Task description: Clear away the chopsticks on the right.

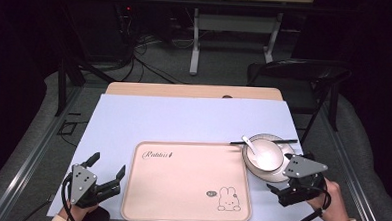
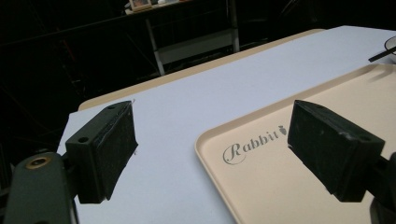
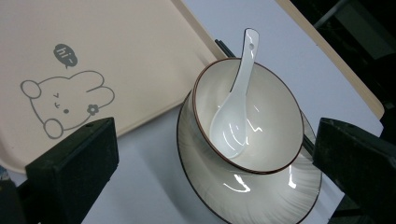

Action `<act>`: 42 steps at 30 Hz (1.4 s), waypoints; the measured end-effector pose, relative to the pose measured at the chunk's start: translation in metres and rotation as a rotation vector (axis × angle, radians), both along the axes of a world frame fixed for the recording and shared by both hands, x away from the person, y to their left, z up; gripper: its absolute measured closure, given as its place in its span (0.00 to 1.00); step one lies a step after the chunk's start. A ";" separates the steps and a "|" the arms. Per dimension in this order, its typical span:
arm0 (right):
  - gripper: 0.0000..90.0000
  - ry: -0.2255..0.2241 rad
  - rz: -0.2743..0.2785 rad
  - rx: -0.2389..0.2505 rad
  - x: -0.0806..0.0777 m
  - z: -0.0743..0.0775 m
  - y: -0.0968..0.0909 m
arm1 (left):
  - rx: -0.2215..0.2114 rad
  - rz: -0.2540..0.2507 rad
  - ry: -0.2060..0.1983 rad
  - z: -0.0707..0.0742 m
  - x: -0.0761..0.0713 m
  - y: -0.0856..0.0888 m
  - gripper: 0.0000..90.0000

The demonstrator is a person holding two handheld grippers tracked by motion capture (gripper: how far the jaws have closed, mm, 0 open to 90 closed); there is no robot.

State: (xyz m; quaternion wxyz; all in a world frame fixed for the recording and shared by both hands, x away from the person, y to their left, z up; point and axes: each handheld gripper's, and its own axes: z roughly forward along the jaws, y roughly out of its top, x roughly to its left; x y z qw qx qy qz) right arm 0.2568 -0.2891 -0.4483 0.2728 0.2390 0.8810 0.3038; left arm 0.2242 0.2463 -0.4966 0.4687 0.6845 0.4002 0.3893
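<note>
A beige tray point(image 1: 180, 190) printed with a rabbit lies at the table's front middle. At the tray's right corner a white bowl point(image 1: 268, 154) sits on a glassy plate point(image 1: 276, 174), with a white spoon point(image 1: 249, 143) inside it and black chopsticks point(image 1: 270, 142) behind. My right gripper point(image 1: 280, 190) is open just in front of the plate; in the right gripper view the bowl point(image 3: 275, 116), spoon point(image 3: 236, 102) and plate point(image 3: 261, 196) lie ahead, between its wide jaws point(image 3: 215, 140). My left gripper point(image 1: 107, 165) is open and empty left of the tray point(image 2: 289, 186), its jaws point(image 2: 210, 128) spread.
A pale sheet point(image 1: 183, 117) covers the wooden table. A black folding chair point(image 1: 300, 75) stands beyond the far right corner, and another table's legs point(image 1: 194, 40) and floor cables lie further back. Metal rails run along both sides of the table.
</note>
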 end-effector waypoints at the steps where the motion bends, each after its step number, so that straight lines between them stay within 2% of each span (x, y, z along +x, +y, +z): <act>1: 0.00 0.002 0.001 -0.015 0.003 0.003 -0.001 | 0.002 -0.002 0.000 0.000 0.000 0.000 0.17; 10: 0.00 0.056 0.017 -0.073 0.031 0.026 -0.011 | 0.001 -0.006 0.002 0.000 0.000 0.000 0.17; 12: 0.00 0.088 0.018 -0.089 0.044 0.032 -0.015 | 0.002 -0.007 0.001 0.000 0.000 0.000 0.17; 14: 0.00 0.094 0.023 -0.099 0.051 0.036 -0.017 | 0.005 -0.008 0.002 0.000 0.000 0.000 0.17; 18: 0.00 0.122 0.024 -0.091 0.070 0.042 -0.022 | 0.002 -0.008 0.001 0.000 0.000 0.000 0.17; 21: 0.00 0.138 0.020 -0.113 0.083 0.046 -0.022 | 0.003 -0.009 0.001 0.000 0.000 0.000 0.17; 22: 0.00 0.138 0.020 -0.113 0.083 0.046 -0.022 | 0.003 -0.009 0.001 0.000 0.000 0.000 0.17; 23: 0.00 0.143 0.017 -0.130 0.093 0.048 -0.023 | 0.004 -0.008 0.002 0.000 0.000 0.000 0.17; 25: 0.00 0.153 0.017 -0.131 0.104 0.050 -0.024 | 0.003 -0.008 0.001 0.000 0.000 0.000 0.17; 31: 0.00 0.206 0.019 -0.166 0.137 0.047 -0.023 | 0.004 -0.009 0.000 0.000 0.000 0.000 0.17; 33: 0.00 0.226 0.007 -0.170 0.147 0.045 -0.024 | 0.005 -0.010 0.001 0.000 0.000 0.000 0.17; 36: 0.00 0.232 -0.026 -0.183 0.162 0.038 -0.025 | 0.004 -0.010 0.001 0.000 0.000 0.000 0.17; 37: 0.02 0.249 -0.032 -0.195 0.166 0.034 -0.025 | 0.004 -0.011 0.001 0.000 0.000 0.000 0.17; 38: 0.04 0.258 -0.042 -0.227 0.170 0.032 -0.024 | 0.005 -0.011 0.001 0.000 0.000 0.000 0.17; 41: 0.18 0.269 -0.063 -0.250 0.180 0.024 -0.026 | 0.003 -0.010 -0.001 0.000 0.000 0.000 0.17; 42: 0.19 0.285 -0.070 -0.249 0.183 0.021 -0.027 | 0.004 -0.010 0.000 0.000 0.000 0.000 0.17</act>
